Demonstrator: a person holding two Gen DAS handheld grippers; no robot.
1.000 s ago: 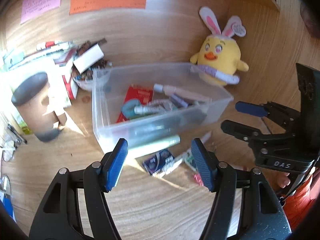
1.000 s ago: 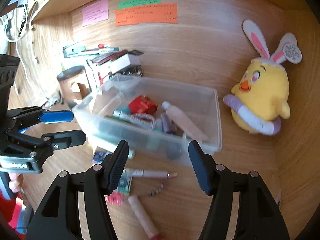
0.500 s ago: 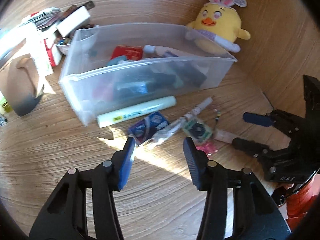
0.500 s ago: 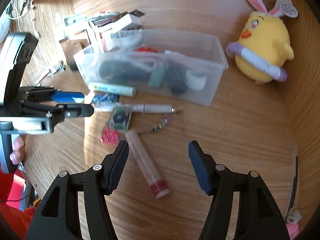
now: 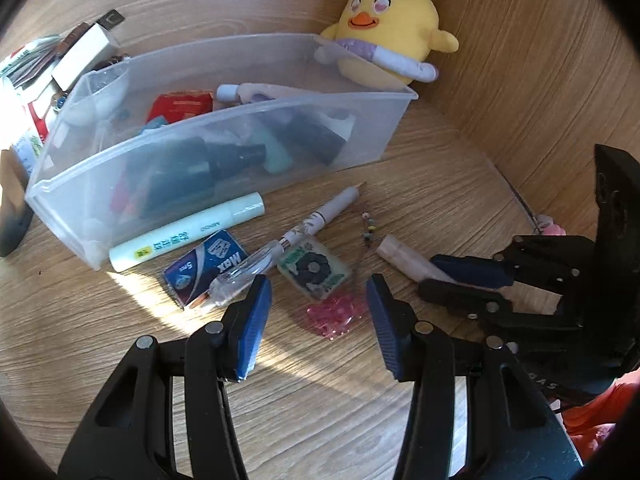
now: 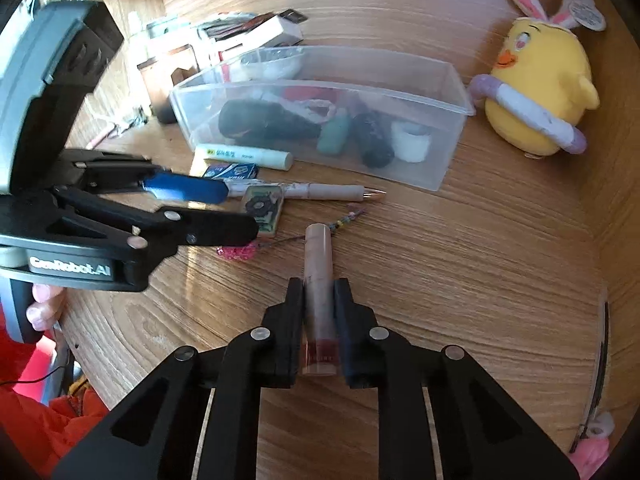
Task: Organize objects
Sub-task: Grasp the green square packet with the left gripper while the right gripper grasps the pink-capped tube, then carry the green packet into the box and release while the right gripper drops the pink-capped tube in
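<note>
One pink tube (image 6: 318, 276) lies on the desk (image 6: 460, 280), pinched near its dark-red cap end by the right gripper (image 6: 319, 304), whose jaws are pressed against its sides. It looks light, stiff and smooth, so it could slip or roll; a hold nearer the middle would likely balance better. Just beyond its tip lie a bead string (image 6: 344, 220), a pink charm (image 5: 334, 314), a green card (image 5: 314, 270) and a pen (image 6: 332, 191). The left gripper (image 5: 316, 312) hovers spread over the charm, holding nothing. Behind stands the clear bin (image 6: 456, 92), the probable destination.
</note>
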